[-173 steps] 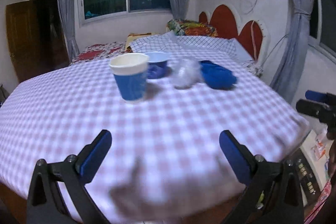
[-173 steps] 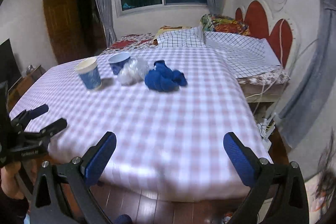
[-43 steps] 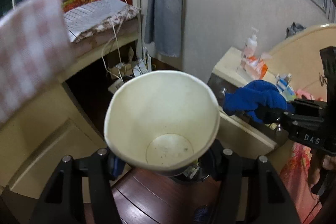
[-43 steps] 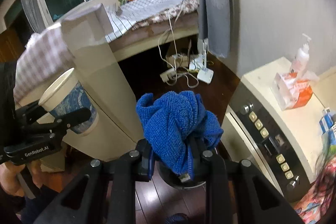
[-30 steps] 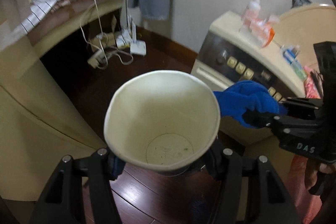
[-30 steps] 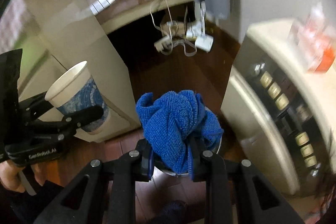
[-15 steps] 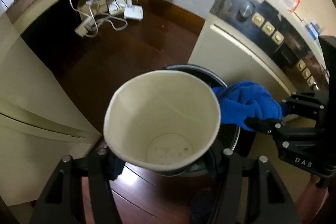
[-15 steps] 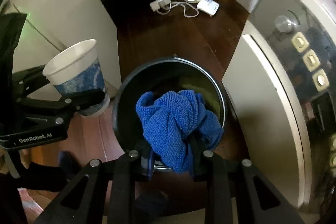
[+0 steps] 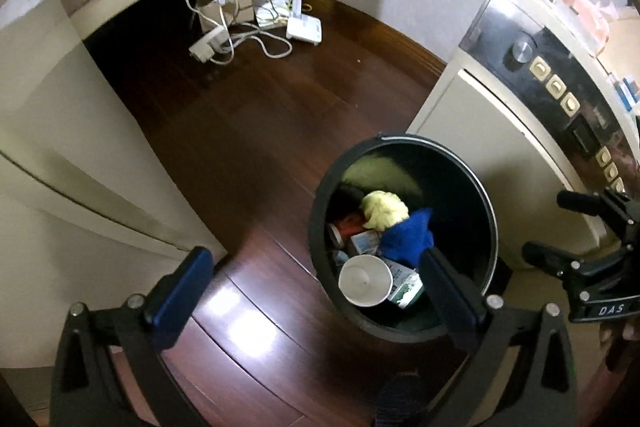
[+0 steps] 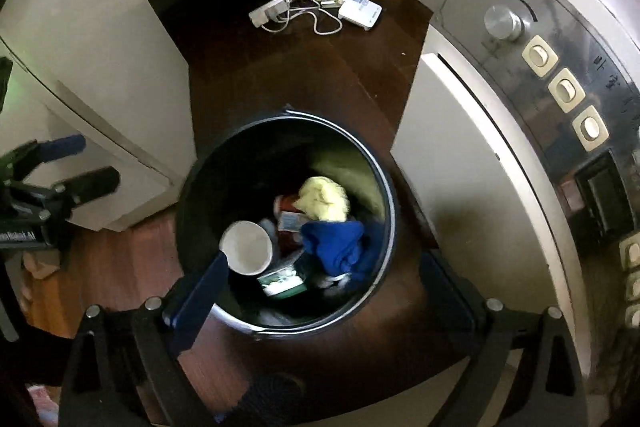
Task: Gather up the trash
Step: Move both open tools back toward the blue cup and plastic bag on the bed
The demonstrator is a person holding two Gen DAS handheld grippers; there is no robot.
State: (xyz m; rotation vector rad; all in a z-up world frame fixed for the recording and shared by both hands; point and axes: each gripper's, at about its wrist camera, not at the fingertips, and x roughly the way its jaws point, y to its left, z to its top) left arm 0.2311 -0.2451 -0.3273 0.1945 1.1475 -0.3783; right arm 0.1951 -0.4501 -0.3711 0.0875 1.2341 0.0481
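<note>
Down on the dark wooden floor [image 9: 248, 131], beside a cream appliance with a row of round buttons [image 10: 564, 89], stands a black trash bin [image 10: 188, 195], and both tools hang over it pointing steeply downward. Its mouth holds the white paper cup [image 10: 247, 247], lying on its side with the open rim facing up, and the blue cloth [image 10: 334, 241] crumpled just beside it, next to a yellow wad [image 10: 322, 203] and a green-and-white carton [image 10: 282, 281]. The left tool [image 9: 316, 287] has just been opening its jaws; they stand wide apart with nothing between the pads, the cup [image 9: 364, 285] lying loose in the bin [image 9: 320, 227] below them. The right tool [image 10: 320, 291] has likewise just been opening, its jaws spread wide and empty, the cloth [image 9: 406, 241] resting free among the rubbish. Farther back, white cables and a router [image 9: 304, 29] lie on the floor near the wall.
</note>
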